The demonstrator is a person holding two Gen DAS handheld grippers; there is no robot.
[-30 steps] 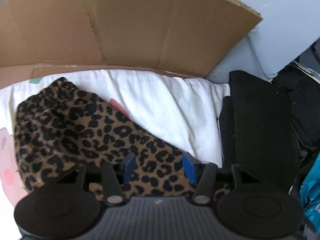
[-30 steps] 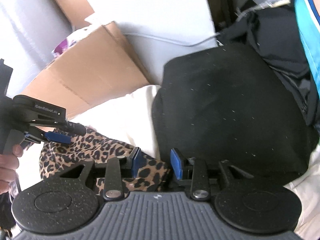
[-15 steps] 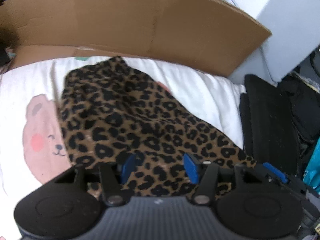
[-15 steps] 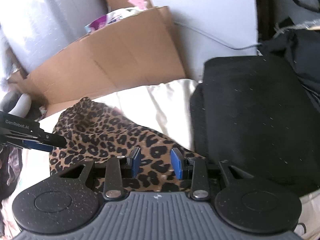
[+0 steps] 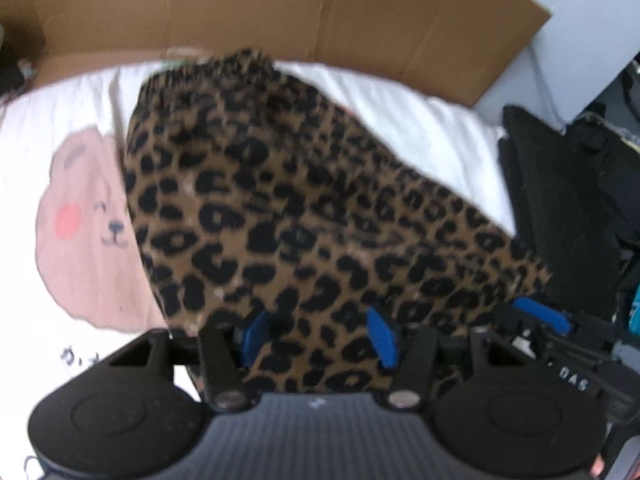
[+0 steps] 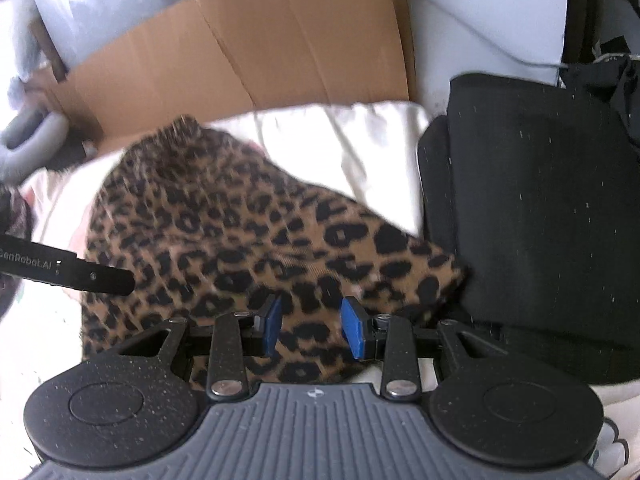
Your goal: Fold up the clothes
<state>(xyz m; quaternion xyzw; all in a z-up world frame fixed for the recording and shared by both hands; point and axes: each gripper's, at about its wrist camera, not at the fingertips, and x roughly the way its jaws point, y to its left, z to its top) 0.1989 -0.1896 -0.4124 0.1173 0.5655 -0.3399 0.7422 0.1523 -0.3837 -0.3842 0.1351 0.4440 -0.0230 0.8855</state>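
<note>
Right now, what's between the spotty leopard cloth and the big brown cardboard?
A strip of the white bedsheet lies between the leopard-print garment and the cardboard. The left wrist view shows it best; the right wrist view shows it too.

Both wrist views close over garment

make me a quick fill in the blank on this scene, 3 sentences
1. The garment between the left gripper fingers has a ____ print.
2. The white sheet shows a pink cartoon ____.
3. Behind the sheet stands a sheet of brown ____.

Missing words: leopard; bear; cardboard
</note>
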